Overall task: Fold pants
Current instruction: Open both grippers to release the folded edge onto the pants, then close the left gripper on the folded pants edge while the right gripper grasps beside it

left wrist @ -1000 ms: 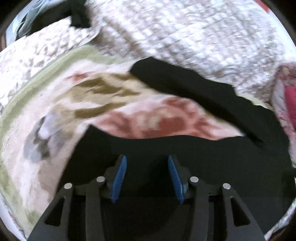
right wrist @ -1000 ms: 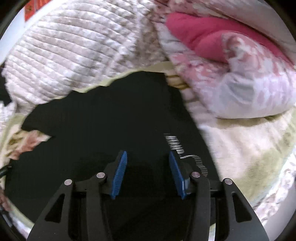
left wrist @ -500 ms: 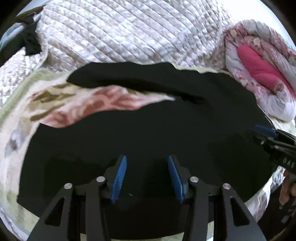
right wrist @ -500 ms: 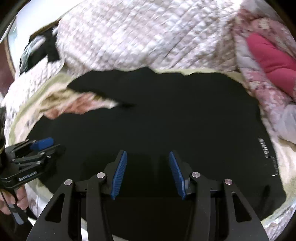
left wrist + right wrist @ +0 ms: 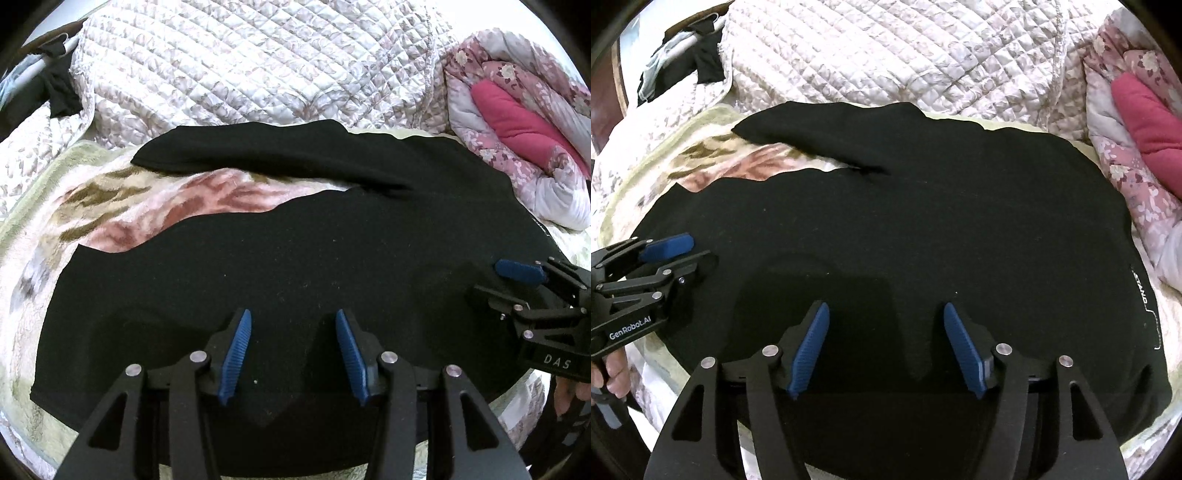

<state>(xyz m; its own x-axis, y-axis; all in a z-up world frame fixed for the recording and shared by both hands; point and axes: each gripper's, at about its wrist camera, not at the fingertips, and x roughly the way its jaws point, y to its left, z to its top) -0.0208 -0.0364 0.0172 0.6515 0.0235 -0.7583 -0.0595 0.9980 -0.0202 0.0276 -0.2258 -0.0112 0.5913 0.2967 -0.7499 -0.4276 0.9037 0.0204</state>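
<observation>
Black pants (image 5: 295, 266) lie spread flat on a floral blanket (image 5: 122, 206), two legs pointing left with a gap between them. They fill the right wrist view (image 5: 923, 221), waistband with a white label (image 5: 1145, 295) at the right. My left gripper (image 5: 293, 332) is open and empty above the near leg; it also shows in the right wrist view (image 5: 665, 254). My right gripper (image 5: 886, 325) is open and empty above the pants' middle; it also shows in the left wrist view (image 5: 517, 280).
A quilted white bedspread (image 5: 258, 62) rises behind the pants. A rolled pink floral duvet (image 5: 517, 118) lies at the right. Dark clothes (image 5: 701, 55) hang at the far left.
Both grippers have pulled back and up from the pants, so the whole garment and the other gripper now show in each view. Both stay open.
</observation>
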